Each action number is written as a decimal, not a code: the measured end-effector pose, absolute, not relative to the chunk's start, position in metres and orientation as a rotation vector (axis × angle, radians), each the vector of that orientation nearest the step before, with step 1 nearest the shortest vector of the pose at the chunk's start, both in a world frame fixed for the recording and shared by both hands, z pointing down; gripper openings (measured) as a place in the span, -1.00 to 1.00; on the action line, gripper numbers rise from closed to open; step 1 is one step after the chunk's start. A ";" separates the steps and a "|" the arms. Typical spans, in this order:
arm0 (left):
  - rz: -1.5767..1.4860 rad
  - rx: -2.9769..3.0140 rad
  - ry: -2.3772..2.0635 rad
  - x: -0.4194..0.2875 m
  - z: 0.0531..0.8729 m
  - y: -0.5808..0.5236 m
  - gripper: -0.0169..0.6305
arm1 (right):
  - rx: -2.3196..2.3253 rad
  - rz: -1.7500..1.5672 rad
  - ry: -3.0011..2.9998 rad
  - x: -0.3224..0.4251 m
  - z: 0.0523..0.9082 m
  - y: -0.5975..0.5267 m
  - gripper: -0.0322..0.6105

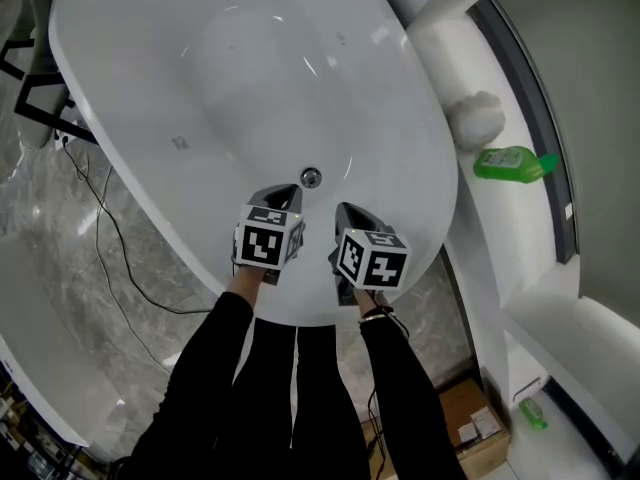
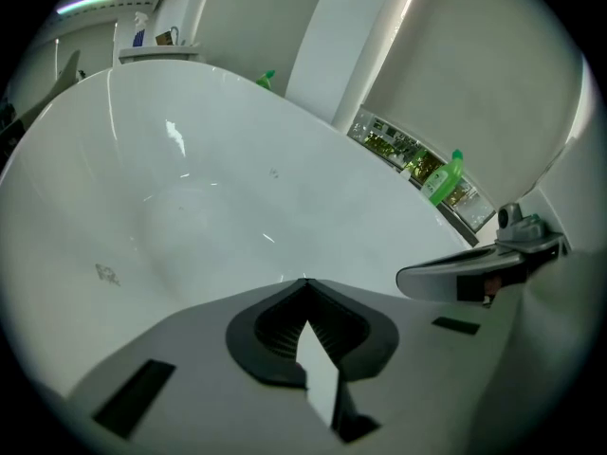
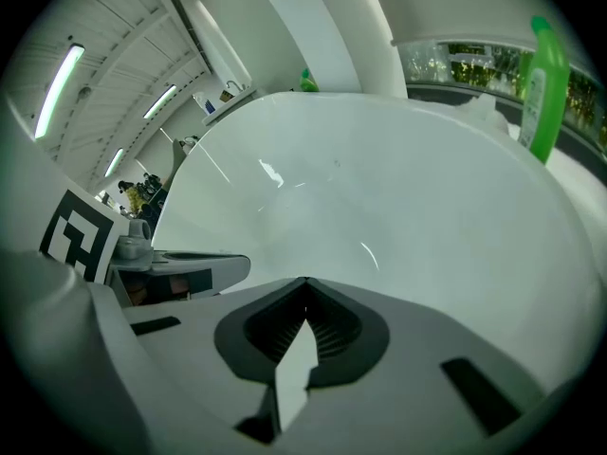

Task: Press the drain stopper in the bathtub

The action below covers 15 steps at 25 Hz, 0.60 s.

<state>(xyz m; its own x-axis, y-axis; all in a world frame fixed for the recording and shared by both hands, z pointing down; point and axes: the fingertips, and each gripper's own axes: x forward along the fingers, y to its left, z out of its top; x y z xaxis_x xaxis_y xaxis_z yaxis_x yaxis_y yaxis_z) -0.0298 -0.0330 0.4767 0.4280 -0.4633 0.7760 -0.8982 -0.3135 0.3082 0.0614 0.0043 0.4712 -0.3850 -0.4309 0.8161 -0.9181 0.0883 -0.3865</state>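
The chrome drain stopper [image 1: 311, 177] sits low in the white oval bathtub [image 1: 180, 88], near its front end. My left gripper [image 1: 285, 191] hangs just in front of the stopper, a little to its left, with its jaws shut and empty. My right gripper [image 1: 346, 210] is a bit farther back, to the stopper's right, also shut on nothing. In the left gripper view the jaws [image 2: 305, 282] meet at the tip over the tub wall [image 2: 190, 159], and the right gripper [image 2: 465, 271] shows at the side. The right gripper view shows its tip [image 3: 305, 282] and the left gripper [image 3: 180, 268]. The stopper is hidden in both gripper views.
A green bottle [image 1: 512, 162] lies on the ledge right of the tub, by a white round object [image 1: 474, 116]. A black cable [image 1: 110, 238] runs over the marble floor at the left. A cardboard box [image 1: 470, 428] stands at the lower right.
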 end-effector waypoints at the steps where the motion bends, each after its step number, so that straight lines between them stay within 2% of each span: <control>1: 0.742 1.947 -1.152 -0.029 0.472 -0.031 -0.93 | 1.322 1.255 -1.874 0.062 0.468 0.005 -0.90; 15: 0.720 2.027 -1.203 -0.031 0.416 -0.002 -0.93 | 1.325 1.124 -1.970 0.070 0.423 0.017 -0.90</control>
